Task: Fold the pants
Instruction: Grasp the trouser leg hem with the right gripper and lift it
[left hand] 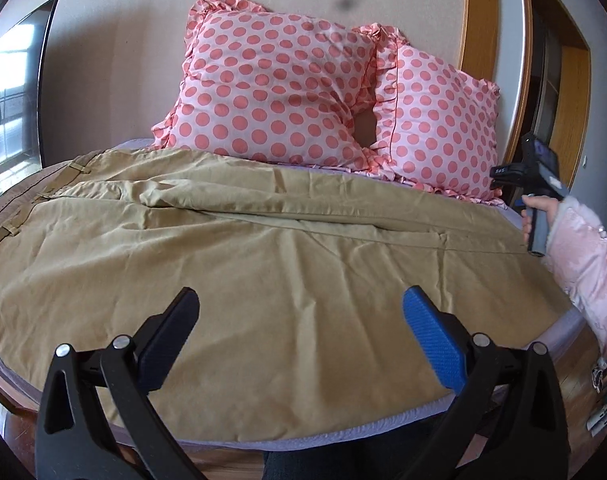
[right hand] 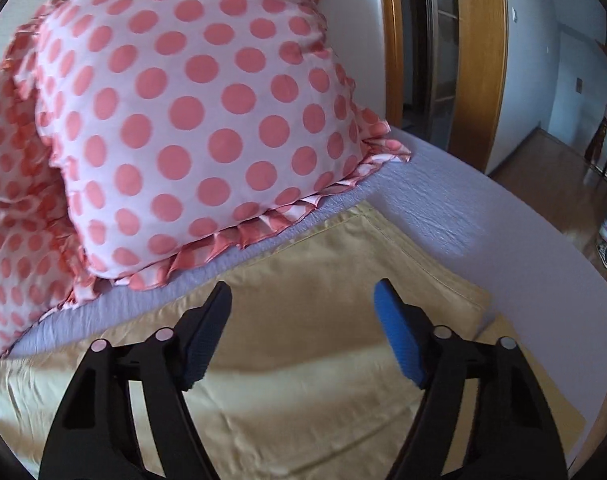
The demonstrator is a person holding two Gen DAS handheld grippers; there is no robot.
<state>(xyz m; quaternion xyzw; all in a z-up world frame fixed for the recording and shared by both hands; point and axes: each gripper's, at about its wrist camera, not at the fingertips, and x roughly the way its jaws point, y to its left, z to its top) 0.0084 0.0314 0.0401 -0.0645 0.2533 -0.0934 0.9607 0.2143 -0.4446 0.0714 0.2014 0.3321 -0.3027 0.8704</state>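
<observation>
Tan pants (left hand: 263, 248) lie spread flat across the bed, waistband with belt loops at the left, legs running to the right. My left gripper (left hand: 301, 308) is open and empty, hovering over the near edge of the pants. My right gripper (right hand: 303, 296) is open and empty above the leg hems (right hand: 403, 252) near the bed's right side. In the left wrist view the right gripper's body (left hand: 537, 172) shows at the far right, held by a hand in a pink sleeve.
Two pink polka-dot pillows (left hand: 271, 80) (right hand: 191, 120) lean against the wall behind the pants. The lilac sheet (right hand: 463, 216) edges the bed. A wooden door frame (right hand: 479, 64) and wooden floor (right hand: 551, 176) lie to the right. A window (left hand: 11, 92) is at the left.
</observation>
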